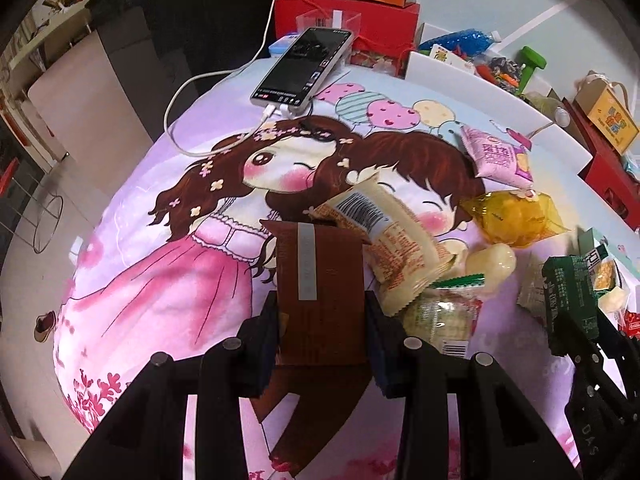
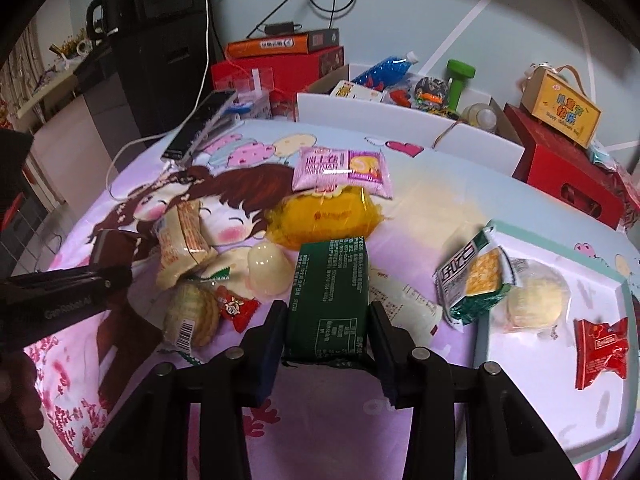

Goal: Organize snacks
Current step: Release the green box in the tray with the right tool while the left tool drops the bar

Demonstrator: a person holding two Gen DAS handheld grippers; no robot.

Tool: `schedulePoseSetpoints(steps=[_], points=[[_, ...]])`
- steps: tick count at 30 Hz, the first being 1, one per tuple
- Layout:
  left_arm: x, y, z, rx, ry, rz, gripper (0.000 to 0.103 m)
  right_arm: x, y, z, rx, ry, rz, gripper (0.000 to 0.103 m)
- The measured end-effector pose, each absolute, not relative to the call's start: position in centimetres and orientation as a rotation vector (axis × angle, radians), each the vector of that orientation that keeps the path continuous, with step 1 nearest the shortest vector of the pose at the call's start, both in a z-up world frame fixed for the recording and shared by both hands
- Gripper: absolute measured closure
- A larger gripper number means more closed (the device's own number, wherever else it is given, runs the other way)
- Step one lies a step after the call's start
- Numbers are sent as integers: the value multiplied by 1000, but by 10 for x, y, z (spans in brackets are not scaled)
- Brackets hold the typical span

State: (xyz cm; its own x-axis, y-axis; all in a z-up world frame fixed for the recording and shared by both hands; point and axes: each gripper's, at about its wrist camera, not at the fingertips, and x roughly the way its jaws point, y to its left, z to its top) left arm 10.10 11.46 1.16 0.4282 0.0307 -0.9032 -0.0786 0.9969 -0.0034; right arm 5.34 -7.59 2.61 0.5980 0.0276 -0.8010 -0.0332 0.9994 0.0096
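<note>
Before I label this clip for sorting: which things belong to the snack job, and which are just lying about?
Job: brown packet in left gripper; green packet in right gripper; tray; pink packet; yellow bag.
Lying about: phone; charging cable; red boxes.

Snack pile between both tools

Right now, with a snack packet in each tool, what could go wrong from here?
1. The tray already holds three snacks near its left side, so dropping the dark green packet there could knock the green-and-white cracker pack off the rim.
2. The brown packet overlaps the cream biscuit pack in view; swinging it may drag the pile.
3. The phone and its cable lie nearby.
</note>
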Motion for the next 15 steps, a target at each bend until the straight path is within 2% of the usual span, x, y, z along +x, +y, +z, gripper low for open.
schedulePoseSetpoints(steps=[15], points=[[97, 77, 35, -2, 1072, 4, 62, 40, -108, 53, 71, 875, -6, 60]])
